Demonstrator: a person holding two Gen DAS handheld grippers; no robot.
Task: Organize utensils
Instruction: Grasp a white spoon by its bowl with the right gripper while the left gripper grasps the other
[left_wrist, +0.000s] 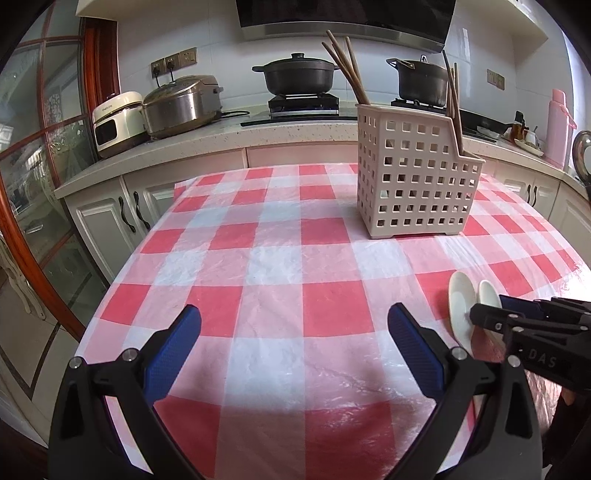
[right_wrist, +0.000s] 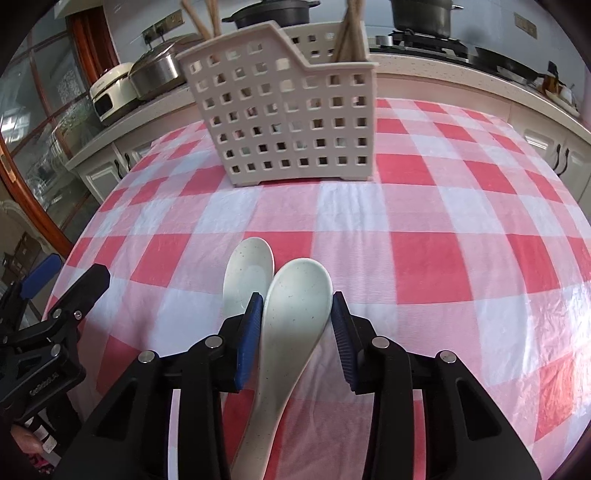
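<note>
Right gripper (right_wrist: 297, 306) straddling spoon (right_wrist: 291, 314), lower centre.
Left pad touches its bowl; right pad just clear, no clamp. Second spoon (right_wrist: 247, 275) alongside. Left gripper (left_wrist: 293, 325) wide apart, empty.

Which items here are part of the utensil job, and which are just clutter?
Job:
- two white spoons, one between the right gripper pads
- caddy
- chopsticks in the caddy
- left gripper, open, nothing in it

Just lying about:
- black pots on the stove
- rice cooker
- white appliance
- pink flask
- checked tablecloth
</note>
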